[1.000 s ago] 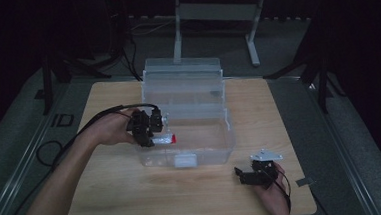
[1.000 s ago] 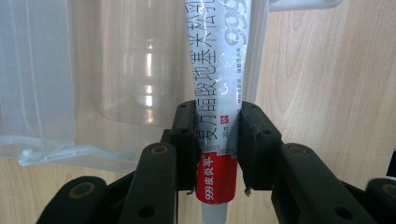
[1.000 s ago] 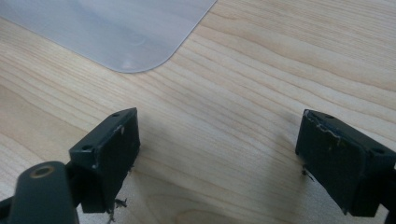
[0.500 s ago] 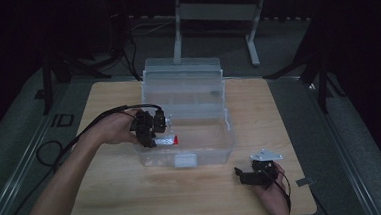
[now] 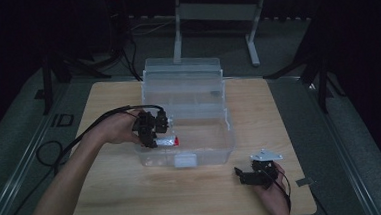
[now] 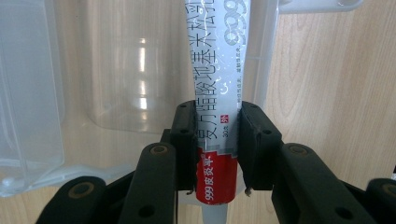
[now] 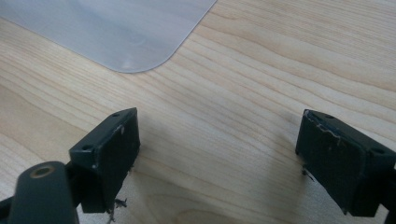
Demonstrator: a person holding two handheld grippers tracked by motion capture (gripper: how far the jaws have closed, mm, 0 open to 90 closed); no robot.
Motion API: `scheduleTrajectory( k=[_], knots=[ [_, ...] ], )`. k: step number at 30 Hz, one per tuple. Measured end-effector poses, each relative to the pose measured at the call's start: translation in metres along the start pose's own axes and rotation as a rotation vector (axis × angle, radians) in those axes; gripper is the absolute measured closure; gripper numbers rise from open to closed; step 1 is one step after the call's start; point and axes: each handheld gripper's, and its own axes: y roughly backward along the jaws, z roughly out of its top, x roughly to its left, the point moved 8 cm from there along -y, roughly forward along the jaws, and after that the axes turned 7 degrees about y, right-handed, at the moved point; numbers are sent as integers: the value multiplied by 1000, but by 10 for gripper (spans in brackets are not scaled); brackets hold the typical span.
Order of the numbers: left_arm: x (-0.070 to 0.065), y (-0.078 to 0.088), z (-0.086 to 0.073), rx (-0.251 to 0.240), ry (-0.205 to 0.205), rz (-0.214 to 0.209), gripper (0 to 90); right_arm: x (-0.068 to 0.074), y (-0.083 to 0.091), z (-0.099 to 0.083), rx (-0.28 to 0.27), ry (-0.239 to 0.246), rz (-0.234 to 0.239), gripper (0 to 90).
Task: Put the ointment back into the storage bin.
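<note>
Up close, the left gripper (image 6: 215,144) clamps a white ointment tube (image 6: 218,93) between its two black pads, gripping it near the red band at the cap end; the printed body of the tube points away from the camera toward a clear plastic storage box (image 6: 116,84). From the high view, that gripper (image 5: 152,135) holds the tube (image 5: 168,141) at the left wall of the box (image 5: 186,112), just above the front left corner of its open lower compartment. The box stands at the middle of the wooden table (image 5: 108,192), with its lid raised behind it. The step in hand looks like placing the tube inside the box; the next move probably calls for lowering it past the rim, then loosening the pads. Toward the front right corner of the table, the right gripper (image 5: 253,176) rests with nothing in it. Its own view shows the jaws spread wide over bare wood, a corner of the box (image 7: 112,28) lying beyond them.
</note>
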Motion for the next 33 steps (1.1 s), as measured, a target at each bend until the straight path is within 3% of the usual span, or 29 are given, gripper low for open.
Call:
scheduleTrajectory(
  k=[10,12,14,15,19,31,33],
  knots=[
    [3,-3,0,8,5,-7,700,0,0,0,0,-1,0,135],
    [3,-4,0,8,21,-24,689,0,0,0,0,-1,0,134],
    [5,-4,0,5,42,-38,562,0,0,0,0,-1,0,135],
    [5,-4,0,5,42,-38,549,0,0,0,0,-1,0,135],
    [11,-1,-5,7,55,-7,571,1,0,0,0,1,3,134],
    [10,9,-11,-13,72,18,553,1,0,0,0,3,3,134],
    [10,11,-12,-9,90,30,543,1,0,0,0,3,3,134]
  ],
)
